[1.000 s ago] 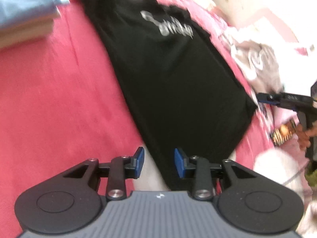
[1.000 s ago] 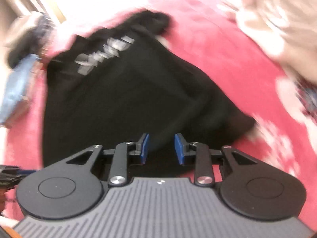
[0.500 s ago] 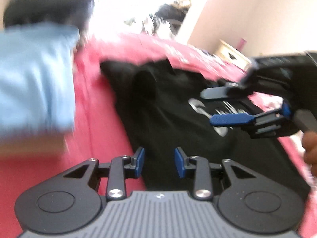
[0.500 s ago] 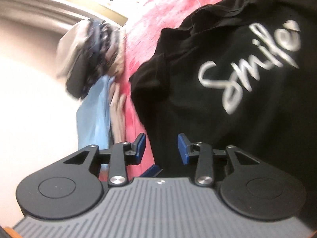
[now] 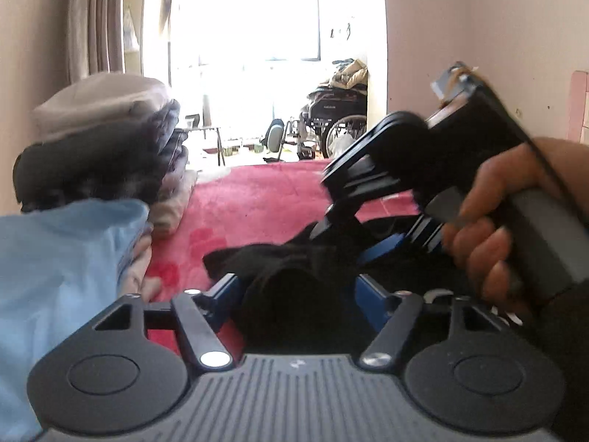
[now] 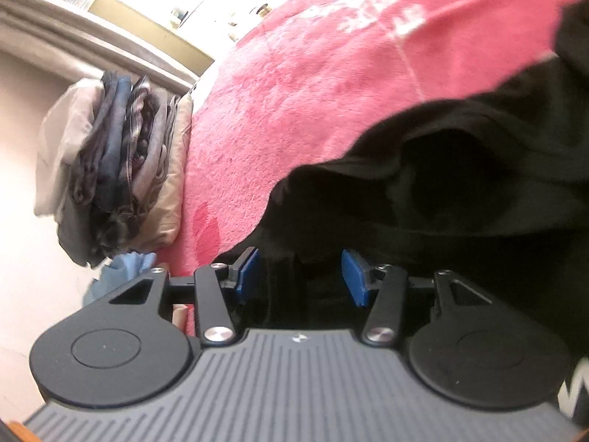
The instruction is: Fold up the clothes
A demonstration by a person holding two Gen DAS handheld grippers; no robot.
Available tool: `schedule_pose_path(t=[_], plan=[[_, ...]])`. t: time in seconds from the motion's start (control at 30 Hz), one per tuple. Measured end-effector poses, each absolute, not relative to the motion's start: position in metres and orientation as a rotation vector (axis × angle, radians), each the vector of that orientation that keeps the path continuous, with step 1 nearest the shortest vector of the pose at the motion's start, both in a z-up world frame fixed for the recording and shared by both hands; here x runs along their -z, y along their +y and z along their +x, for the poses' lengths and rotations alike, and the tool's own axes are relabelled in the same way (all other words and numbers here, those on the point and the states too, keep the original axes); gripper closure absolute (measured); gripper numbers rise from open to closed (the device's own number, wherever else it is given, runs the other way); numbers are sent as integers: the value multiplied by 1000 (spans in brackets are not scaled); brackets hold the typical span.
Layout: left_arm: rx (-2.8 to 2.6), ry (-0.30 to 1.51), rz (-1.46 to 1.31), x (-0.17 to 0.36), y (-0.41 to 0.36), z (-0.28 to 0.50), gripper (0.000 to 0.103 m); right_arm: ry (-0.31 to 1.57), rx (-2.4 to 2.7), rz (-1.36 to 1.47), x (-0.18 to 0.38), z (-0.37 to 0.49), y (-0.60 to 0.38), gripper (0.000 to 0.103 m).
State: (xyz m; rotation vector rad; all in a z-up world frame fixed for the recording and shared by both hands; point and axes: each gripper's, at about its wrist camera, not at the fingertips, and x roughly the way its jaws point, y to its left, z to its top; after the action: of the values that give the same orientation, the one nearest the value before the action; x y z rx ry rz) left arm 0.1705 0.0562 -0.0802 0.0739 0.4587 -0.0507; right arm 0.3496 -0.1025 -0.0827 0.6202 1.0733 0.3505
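The black T-shirt (image 5: 294, 269) lies bunched on a red blanket (image 5: 257, 199). My left gripper (image 5: 296, 287) stands open, low at the shirt's near edge, with a hump of black cloth between its blue pads. A hand (image 5: 489, 235) holds the other gripper just to the right, its blue fingers dipping into the same shirt. In the right wrist view the right gripper (image 6: 300, 276) is open too, tilted sideways, with a fold of the black T-shirt (image 6: 478, 184) between its pads. A white bit of the shirt's print shows at the lower right edge.
A stack of folded clothes (image 5: 99, 154) sits at the left on the blanket, with a light blue folded garment (image 5: 55, 276) in front of it. The same stack (image 6: 121, 184) stands against a wall in the right wrist view. A wheelchair (image 5: 335, 125) is beyond the bed by a bright window.
Both grippers have swept from the shirt's hem end up to its top edge and dropped low. Both sets of fingers have opened wider, now with black cloth between them.
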Motion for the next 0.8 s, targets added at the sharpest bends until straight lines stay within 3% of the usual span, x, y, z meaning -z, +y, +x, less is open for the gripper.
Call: schedule_pose_path(t=[0.07,0.13,0.2,0.27,0.4,0.53,0.8], plan=[[43,457,85,84,50,179,32,1070,-380,585,86,357,-97,55],[48,465,71,86,52,179,34,1060,-411,543,83,358,-93,62],[57,475,53,87,55,177,45,1049,-446,495,80,357,-89,77],[65,484,35,88,58,175,63,1039,-475,451,75,355,-85,86],[82,502,-1,91,64,172,81,998,-515,381,61,351,-77,97],[99,520,-36,93,70,168,85,954,-567,368,46,349,-69,100],[142,556,22,101,73,150,81,899,-616,477,19,353,-64,97]])
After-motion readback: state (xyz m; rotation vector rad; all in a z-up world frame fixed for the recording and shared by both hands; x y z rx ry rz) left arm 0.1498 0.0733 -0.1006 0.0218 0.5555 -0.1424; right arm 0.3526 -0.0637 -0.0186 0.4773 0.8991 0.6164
